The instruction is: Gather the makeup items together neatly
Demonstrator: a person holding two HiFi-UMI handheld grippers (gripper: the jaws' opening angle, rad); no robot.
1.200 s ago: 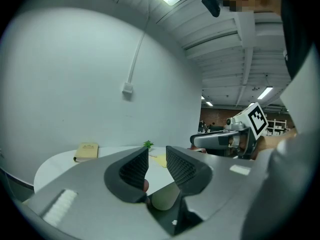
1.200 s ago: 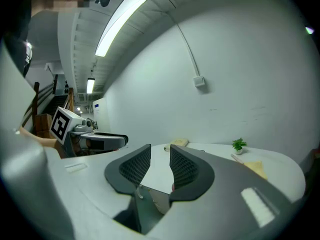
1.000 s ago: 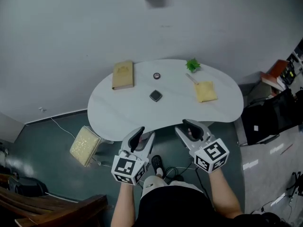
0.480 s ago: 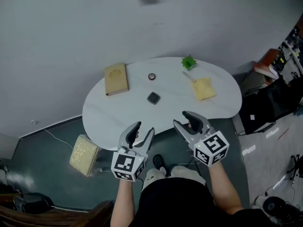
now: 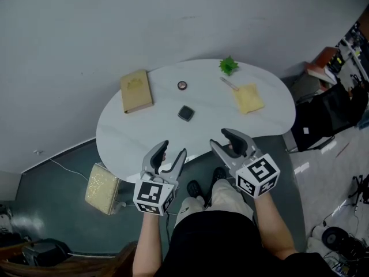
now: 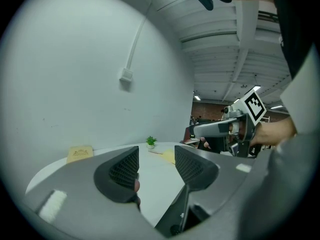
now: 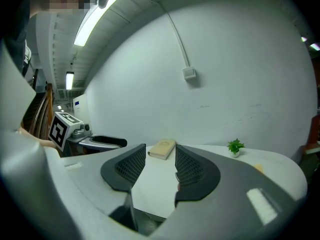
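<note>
Facing white table [image 5: 144, 133] and grey wall [image 5: 86, 33], left gripper [image 5: 173, 150] jaws are opening empty, right gripper [image 5: 219, 139] jaws apart.

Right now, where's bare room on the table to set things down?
Bare: near strip of the table, between the dark compact and the front edge, and below the tan book. Crowded: back right, around plant, stick and yellow pouch.

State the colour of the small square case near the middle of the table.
The square case is dark grey; the head view shows it best.
</note>
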